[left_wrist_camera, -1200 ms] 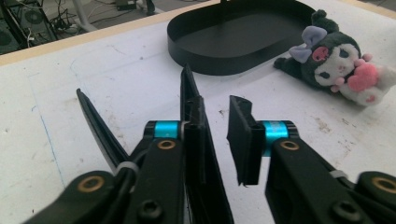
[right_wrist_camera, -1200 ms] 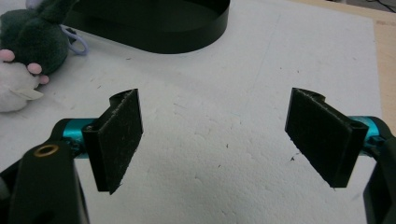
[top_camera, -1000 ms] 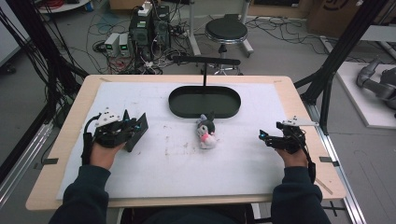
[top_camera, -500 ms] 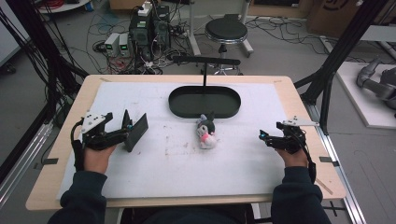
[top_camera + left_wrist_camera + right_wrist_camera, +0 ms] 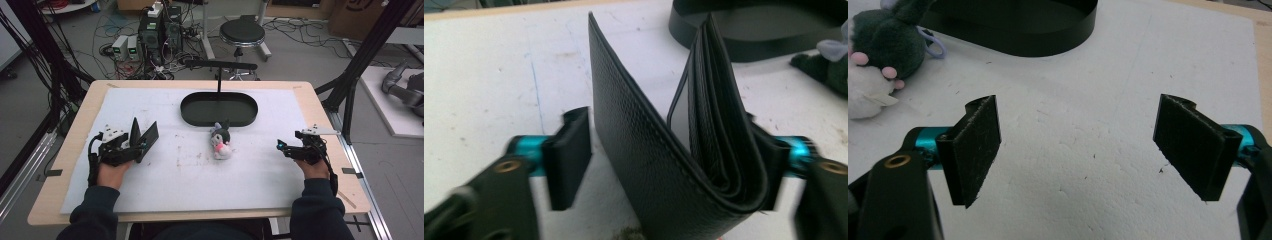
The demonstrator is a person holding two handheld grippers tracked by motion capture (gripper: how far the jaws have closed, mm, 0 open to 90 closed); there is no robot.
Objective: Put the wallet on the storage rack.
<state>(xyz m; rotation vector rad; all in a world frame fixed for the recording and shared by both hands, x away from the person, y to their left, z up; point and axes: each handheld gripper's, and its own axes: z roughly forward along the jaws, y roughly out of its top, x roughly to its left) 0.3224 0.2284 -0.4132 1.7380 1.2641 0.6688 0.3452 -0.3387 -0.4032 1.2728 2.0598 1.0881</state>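
A black leather wallet [image 5: 145, 139] stands on edge between the jaws of my left gripper [image 5: 134, 148] at the table's left, its two halves splayed in a V. In the left gripper view the wallet [image 5: 649, 165] spans the gap, fold toward the camera. The jaws of this gripper [image 5: 679, 150] have just been closing, and each pad lies against an outer face. My right gripper [image 5: 283, 147] rests at the right, open and holding nothing [image 5: 1080, 145]. A small dark-and-white plush toy [image 5: 220, 142] lies in the middle.
A black oval tray [image 5: 190, 112] sits at the far middle of the white mat, with a black stand behind it. The plush toy [image 5: 878, 45] lies left of the right gripper's jaws, just in front of the tray [image 5: 1048, 42]. Wooden table edges frame the mat.
The wallet has sprung from nearly folded into a wide V as the left jaws widened. The left hand shifted slightly left. The right hand kept still.
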